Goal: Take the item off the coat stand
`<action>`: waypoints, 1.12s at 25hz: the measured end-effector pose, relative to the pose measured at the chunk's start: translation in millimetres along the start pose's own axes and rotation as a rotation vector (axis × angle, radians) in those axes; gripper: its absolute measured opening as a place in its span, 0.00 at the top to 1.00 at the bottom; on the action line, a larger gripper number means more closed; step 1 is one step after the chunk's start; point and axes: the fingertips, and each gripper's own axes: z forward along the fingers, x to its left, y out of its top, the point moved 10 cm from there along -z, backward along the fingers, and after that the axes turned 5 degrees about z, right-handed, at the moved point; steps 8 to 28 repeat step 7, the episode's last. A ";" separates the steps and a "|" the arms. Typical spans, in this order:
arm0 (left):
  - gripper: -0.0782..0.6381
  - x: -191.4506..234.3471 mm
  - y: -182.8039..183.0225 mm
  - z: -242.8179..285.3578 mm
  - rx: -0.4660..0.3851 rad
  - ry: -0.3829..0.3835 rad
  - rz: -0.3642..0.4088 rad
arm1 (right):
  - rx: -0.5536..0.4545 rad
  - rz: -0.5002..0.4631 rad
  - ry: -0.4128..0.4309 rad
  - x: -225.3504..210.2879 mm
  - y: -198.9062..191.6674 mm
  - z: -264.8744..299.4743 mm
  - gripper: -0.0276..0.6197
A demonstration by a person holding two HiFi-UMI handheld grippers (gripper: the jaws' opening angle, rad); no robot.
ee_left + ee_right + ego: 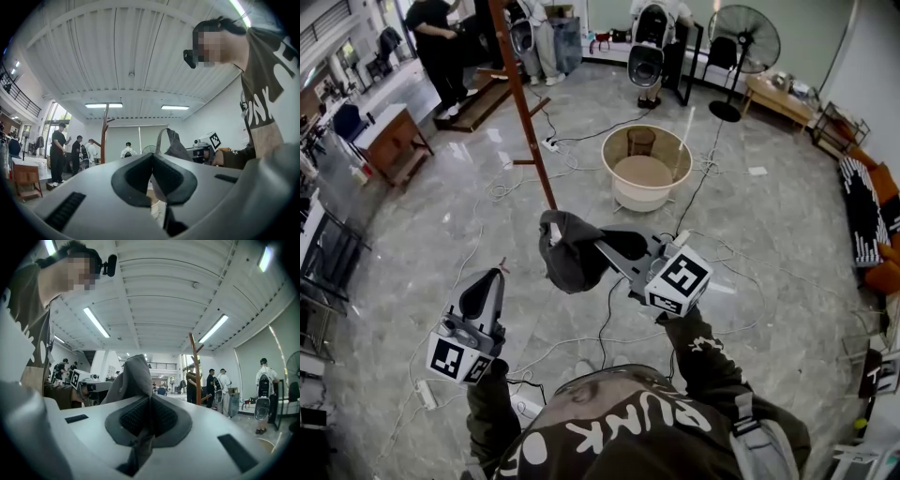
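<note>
A dark grey cap hangs in the air in front of me, clear of the brown wooden coat stand that rises behind it. My right gripper is shut on the cap's fabric, which sticks up between its pads. The stand's post shows to the right in the right gripper view. My left gripper is lower and to the left, shut with nothing in it. From the left gripper view the cap hangs beyond the jaws, next to the right gripper's marker cube.
A beige round tub stands on the marble floor beyond the cap. Cables trail across the floor. A standing fan and a low bench are at the back right, a wooden desk at the left. Several people stand at the back.
</note>
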 end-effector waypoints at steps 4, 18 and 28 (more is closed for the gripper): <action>0.88 2.7 -7.3 -1.1 0.000 0.005 0.003 | 0.000 0.002 0.001 -2.6 -7.2 3.0 0.94; 0.88 3.7 -11.9 -1.6 -0.002 0.006 0.006 | 0.000 0.002 -0.001 -3.7 -12.2 4.1 0.94; 0.88 3.7 -11.9 -1.6 -0.002 0.006 0.006 | 0.000 0.002 -0.001 -3.7 -12.2 4.1 0.94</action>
